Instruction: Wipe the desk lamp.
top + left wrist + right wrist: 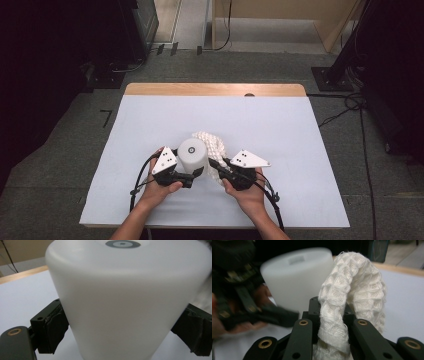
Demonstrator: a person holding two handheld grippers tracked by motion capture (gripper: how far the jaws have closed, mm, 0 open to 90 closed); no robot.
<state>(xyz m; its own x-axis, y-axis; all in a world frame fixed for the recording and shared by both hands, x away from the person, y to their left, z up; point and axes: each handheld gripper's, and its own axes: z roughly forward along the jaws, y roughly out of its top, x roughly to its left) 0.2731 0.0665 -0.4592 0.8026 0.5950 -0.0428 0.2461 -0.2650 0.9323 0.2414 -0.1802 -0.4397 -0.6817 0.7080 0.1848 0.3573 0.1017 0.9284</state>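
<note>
A white cup [192, 155] stands upside down near the table's front, with a grey ring mark on its top. My left gripper [193, 173] is shut on its lower wall; in the left gripper view both pads [53, 327] press against the cup [125, 302]. Just right of the cup lies a white waffle-weave cloth [213, 142], bunched up and touching it. My right gripper [220, 167] is shut on a fold of the cloth. In the right gripper view the cloth [352, 285] arches up from between the jaws of my right gripper [332, 317], with the cup [297, 277] behind it.
A white mat covers the table [215, 112], with a strip of bare wood [215, 89] along its far edge. Dark stands and cables sit on the floor around the table. Both of the person's hands rest close together at the front.
</note>
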